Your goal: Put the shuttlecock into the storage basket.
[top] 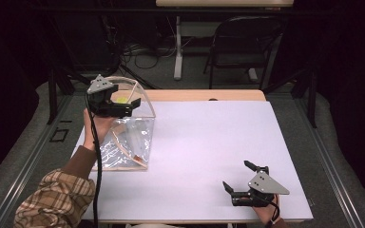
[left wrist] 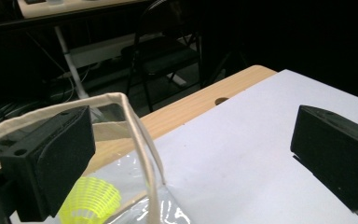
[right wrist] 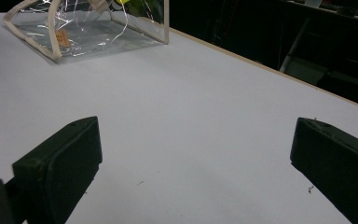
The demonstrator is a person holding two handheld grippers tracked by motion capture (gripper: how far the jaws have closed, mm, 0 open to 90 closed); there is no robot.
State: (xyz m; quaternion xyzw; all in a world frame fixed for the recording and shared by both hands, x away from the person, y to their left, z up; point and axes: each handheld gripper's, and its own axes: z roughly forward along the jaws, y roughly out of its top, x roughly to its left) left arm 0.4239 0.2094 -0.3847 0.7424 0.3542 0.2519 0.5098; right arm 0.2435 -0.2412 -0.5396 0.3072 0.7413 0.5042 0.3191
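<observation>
A clear plastic bag [top: 126,142], box-shaped with cream fabric trim along its edges and a curved rim, stands on the white table sheet [top: 209,152] at about ten o'clock in the high view. Its walls are glossy and creased, throwing bright reflections. Inside lies a yellow ribbed plastic shuttlecock [left wrist: 91,200], its skirt finely slatted.

The left gripper [top: 122,105] hovers over the bag's open top, at the far rim. Its black, matte, block-shaped jaws stand wide apart and hold nothing. In the left gripper view one jaw sits over the bag's interior, the other out over the bare sheet, with the trimmed rim passing between them; contact with the rim cannot be told. The shuttlecock lies below the inner jaw, apart from it.

The right gripper [top: 240,178] rests low at about five o'clock, jaws likewise wide apart and empty, well apart from the bag, which lies toward ten o'clock from it.
</observation>
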